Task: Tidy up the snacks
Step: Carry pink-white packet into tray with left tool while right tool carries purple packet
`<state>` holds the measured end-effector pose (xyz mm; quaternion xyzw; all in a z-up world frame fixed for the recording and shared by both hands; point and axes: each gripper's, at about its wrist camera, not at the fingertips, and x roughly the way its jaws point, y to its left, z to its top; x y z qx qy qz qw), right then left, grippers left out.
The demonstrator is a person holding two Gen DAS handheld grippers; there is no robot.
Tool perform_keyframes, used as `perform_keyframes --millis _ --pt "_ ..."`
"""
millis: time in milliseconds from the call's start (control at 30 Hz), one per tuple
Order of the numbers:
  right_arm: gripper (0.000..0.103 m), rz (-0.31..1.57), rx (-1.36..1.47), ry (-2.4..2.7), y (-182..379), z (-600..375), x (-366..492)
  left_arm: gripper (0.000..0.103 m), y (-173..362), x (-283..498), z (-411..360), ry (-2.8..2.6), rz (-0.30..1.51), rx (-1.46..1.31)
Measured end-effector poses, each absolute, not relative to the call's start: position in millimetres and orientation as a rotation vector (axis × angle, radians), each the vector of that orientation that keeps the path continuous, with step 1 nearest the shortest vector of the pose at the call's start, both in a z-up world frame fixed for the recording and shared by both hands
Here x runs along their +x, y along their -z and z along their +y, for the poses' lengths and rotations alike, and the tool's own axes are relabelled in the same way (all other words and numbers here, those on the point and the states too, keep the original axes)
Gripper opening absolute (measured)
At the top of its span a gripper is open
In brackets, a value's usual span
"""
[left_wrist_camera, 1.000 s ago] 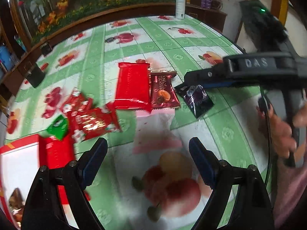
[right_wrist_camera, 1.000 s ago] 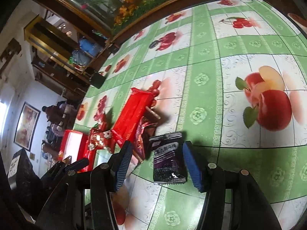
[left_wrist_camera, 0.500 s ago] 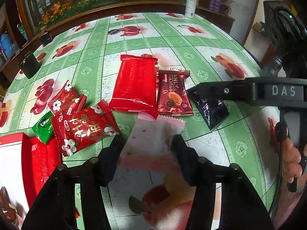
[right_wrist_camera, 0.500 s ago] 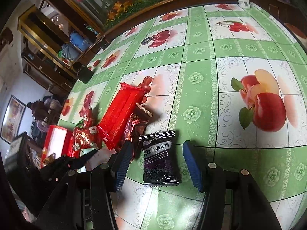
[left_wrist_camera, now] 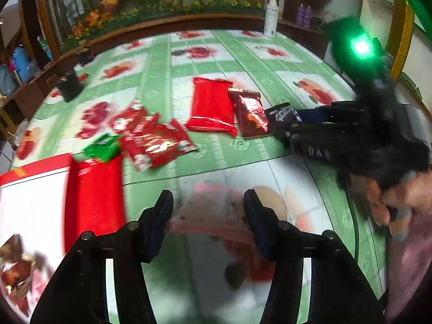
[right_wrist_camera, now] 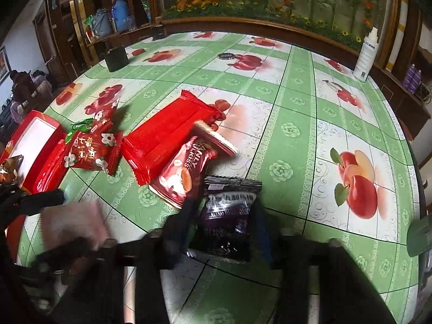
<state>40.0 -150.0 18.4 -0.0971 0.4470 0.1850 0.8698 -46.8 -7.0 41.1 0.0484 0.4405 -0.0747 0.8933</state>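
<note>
Right gripper [right_wrist_camera: 222, 221] fingers now closing around purple packet [right_wrist_camera: 226, 216], previously wider.

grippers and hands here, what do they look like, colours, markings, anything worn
Both are black, two-pronged tools. The left gripper has black arms with round bolts and dark blue pads on its fingers. Seen from the left wrist view, the right gripper has a bulky black body with pale "DAS" lettering and a glowing green light on top. The hand holding it comes out of a pink sleeve.

green fruit-print tablecloth [right_wrist_camera: 294, 102], purple packet [right_wrist_camera: 226, 216]
</note>
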Motion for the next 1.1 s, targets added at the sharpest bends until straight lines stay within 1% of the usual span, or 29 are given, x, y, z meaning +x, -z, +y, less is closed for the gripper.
perform_keyframes --millis 133,267,500,700,900,1100 --pt "0.026 0.928 -0.183 -0.370 -19 -154 40 0.053 -57 -73 11 0.127 0.859 0.099" --pt "0.026 0.936 -0.131 -0.326 -20 -162 37 0.053 -56 -86 31 0.125 0.869 0.065" --pt "0.024 0.964 0.051 -0.326 -22 -188 21 0.053 -51 -108 67 0.118 0.870 -0.027" --pt "0.023 0.978 0.326 -0.474 -17 -203 -12 0.053 -60 -125 86 0.116 0.825 -0.065" --pt "0.023 0.889 0.408 -0.679 -34 -169 -36 0.053 -81 -141 102 0.062 0.728 -0.034" --pt "0.023 0.858 0.389 -0.839 -47 -98 -49 0.053 -93 -149 131 -0.044 0.667 -0.023"
